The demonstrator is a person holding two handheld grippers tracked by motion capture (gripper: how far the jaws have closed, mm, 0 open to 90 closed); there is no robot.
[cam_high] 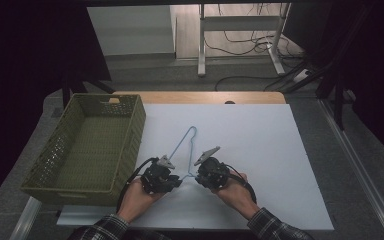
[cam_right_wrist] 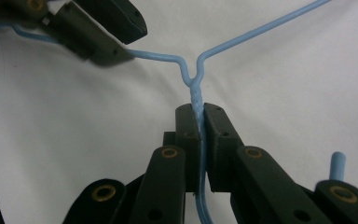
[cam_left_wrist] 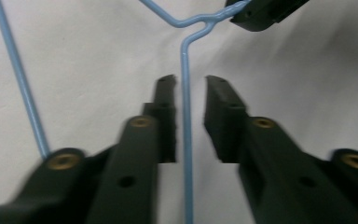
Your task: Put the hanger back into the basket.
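Your right claw [cam_right_wrist: 199, 109] is clenched on the twisted neck of the blue wire hanger [cam_right_wrist: 193, 86]. In the right gripper view both pads press the wire from either side, and the neck runs down between them until the lower frame edge cuts it off. Just ahead of the pads, the neck splits into the two shoulder wires. A short blue wire end [cam_right_wrist: 337, 164] stands to the right of the jaws; you cannot tell which part of the hanger it is.

Your left claw [cam_left_wrist: 186, 81] is released. One shoulder wire runs straight between its jaws, with a clear gap to the pad on each side. Note that the jaws in the left gripper view are blurred.

In the high view the hanger [cam_high: 188, 140] lies on the white counter [cam_high: 270, 150], its far corner pointing away from both claws. The part between the left claw [cam_high: 176, 181] and right claw [cam_high: 198, 179] is hidden by the gripper bodies and hard to make out. A green basket [cam_high: 130, 145] stands to the left of the left claw.
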